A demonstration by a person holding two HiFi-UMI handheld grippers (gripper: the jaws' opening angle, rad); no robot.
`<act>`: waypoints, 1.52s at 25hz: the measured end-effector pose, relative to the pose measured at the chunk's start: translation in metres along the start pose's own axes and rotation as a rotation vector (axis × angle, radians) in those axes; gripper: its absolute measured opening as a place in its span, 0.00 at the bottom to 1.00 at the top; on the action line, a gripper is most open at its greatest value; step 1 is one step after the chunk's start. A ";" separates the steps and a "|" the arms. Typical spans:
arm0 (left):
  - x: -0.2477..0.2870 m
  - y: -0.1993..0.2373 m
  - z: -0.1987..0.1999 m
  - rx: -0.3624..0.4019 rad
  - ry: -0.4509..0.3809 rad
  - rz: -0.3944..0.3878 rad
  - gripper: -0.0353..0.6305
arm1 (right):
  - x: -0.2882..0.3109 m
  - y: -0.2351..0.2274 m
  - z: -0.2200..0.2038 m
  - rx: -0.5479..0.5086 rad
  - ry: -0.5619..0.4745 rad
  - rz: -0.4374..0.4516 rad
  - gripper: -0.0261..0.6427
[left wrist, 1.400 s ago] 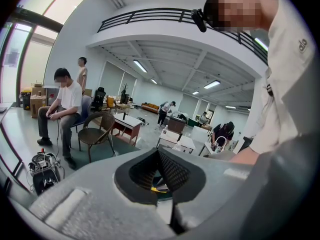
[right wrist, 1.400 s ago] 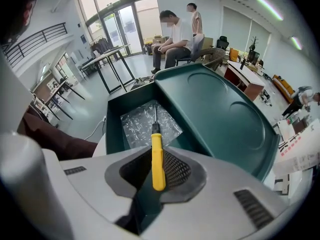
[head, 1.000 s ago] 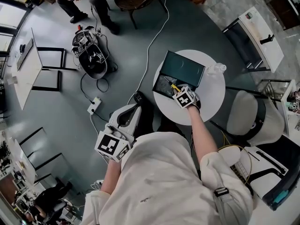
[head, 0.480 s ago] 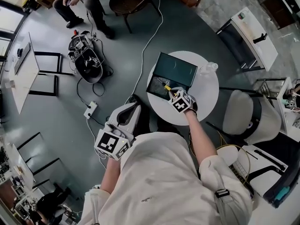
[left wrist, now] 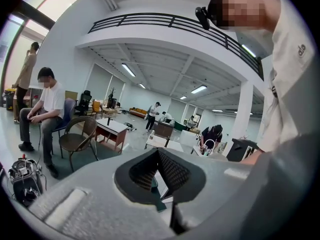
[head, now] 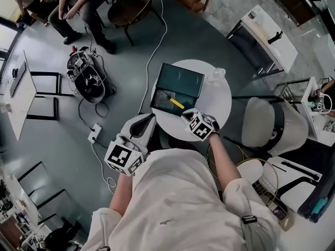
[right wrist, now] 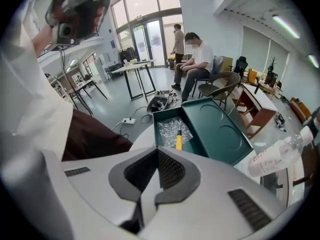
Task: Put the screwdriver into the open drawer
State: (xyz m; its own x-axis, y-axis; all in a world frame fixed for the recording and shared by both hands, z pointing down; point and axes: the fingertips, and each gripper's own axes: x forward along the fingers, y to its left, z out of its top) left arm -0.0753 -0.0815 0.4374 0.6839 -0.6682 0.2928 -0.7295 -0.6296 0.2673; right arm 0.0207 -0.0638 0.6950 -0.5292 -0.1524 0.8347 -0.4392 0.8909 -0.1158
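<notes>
Left gripper (left wrist: 158, 153): jaws pressed together, nothing btwn them. In the head view it hangs off the surface (head: 212, 111), at approx 8 o'clock of that round white top, over the floor and well apart from the task's things. Its own view looks out into the room, not at the surface.

Next, toward 10 o'clock on the surface, a green box (head: 183, 78) w/ its drawer (head: 158, 97) pulled out. Screwdriver (head: 174, 101) lies inside the drawer on a clear plastic bag (right wrist: 167, 129), yellow handle toward the person, shaft pointing away. No jaws touch it.

Right gripper (right wrist: 158, 153): jaws also closed on each other, holding nothing. It hovers over the surface's near edge, approx 6 o'clock. From its jaws the screwdriver sits at approx 11 o'clock in the head view, near but clearly apart. In the right gripper view the handle shows just past the jaw tips, at 12 to 1 o'clock.

Far right: a clear bottle (head: 216, 75) lies on the surface at approx 1 o'clock, just beside the box.
</notes>
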 end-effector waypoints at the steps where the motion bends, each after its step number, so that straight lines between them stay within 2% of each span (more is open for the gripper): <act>1: 0.005 -0.004 0.001 0.004 -0.002 -0.012 0.07 | -0.011 0.005 0.004 -0.002 -0.026 0.014 0.05; 6: 0.025 -0.019 0.003 0.018 -0.008 -0.072 0.07 | -0.070 0.022 0.033 0.070 -0.227 0.023 0.05; 15: 0.061 -0.049 0.006 0.043 -0.011 -0.167 0.07 | -0.195 0.015 0.077 0.200 -0.596 -0.080 0.05; 20: 0.070 -0.063 0.011 0.069 -0.015 -0.193 0.07 | -0.263 -0.001 0.099 0.256 -0.841 -0.164 0.05; 22: 0.070 -0.067 0.013 0.078 -0.018 -0.197 0.07 | -0.280 -0.009 0.105 0.279 -0.903 -0.213 0.05; 28: 0.064 -0.075 0.018 0.099 -0.026 -0.198 0.07 | -0.300 -0.014 0.111 0.282 -0.970 -0.289 0.05; 38: 0.059 -0.079 0.020 0.104 -0.038 -0.199 0.07 | -0.307 -0.007 0.110 0.288 -0.993 -0.293 0.05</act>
State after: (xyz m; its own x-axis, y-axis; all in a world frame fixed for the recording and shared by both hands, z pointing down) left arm 0.0225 -0.0791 0.4156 0.8155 -0.5400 0.2084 -0.5770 -0.7866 0.2198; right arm 0.1062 -0.0700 0.3806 -0.6719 -0.7386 0.0549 -0.7306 0.6487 -0.2129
